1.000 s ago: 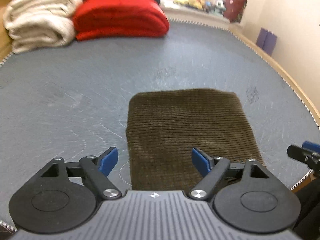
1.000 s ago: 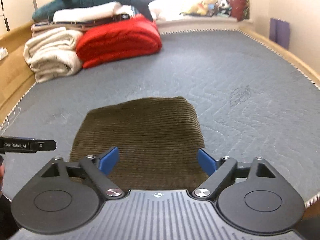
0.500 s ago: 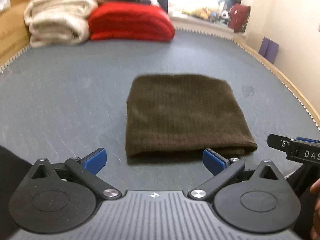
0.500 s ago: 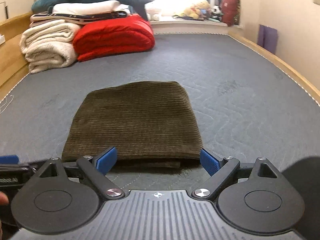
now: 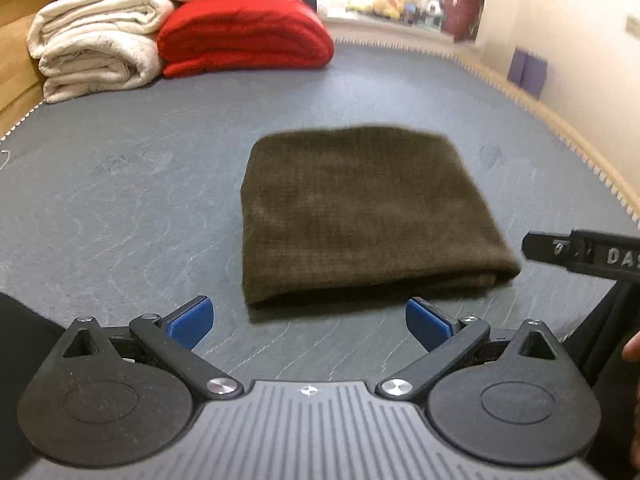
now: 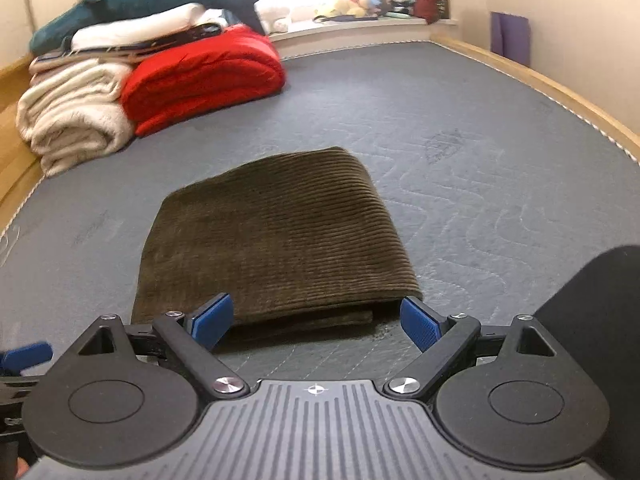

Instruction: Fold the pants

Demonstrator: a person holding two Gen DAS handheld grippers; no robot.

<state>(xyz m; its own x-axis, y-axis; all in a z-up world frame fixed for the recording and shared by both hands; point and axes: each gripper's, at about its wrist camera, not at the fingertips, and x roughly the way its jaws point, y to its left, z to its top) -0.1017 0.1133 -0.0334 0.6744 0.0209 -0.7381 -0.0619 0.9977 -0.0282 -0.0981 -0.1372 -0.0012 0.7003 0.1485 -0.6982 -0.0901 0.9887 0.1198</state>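
**Folded pants on mattress, both grippers empty**

Readable writing: "DAS" in raised letters on the black bar of your right gripper, seen at the right edge of the left wrist view; the rest is cut off.

Your left gripper [image 5: 307, 322] stands wide, nothing between the blue pads; its jaws have just been opening. Your right gripper [image 6: 316, 322] is also spread wide and holds nothing.

The brown corduroy pants [image 6: 276, 236] lie folded into a flat rectangle on the grey quilted mattress [image 6: 480, 152], around its middle. Their near folded edge sits just beyond your right gripper's fingertips; in the left wrist view the pants [image 5: 364, 212] lie ahead and slightly right, apart from the pads.

At the far left corner of the mattress: cream blankets [image 5: 96, 48], a red blanket [image 5: 244, 36], a plush shark [image 6: 132, 4] on top. Wooden frame [image 6: 540, 80] along the right edge. Nothing lies between grippers and pants.
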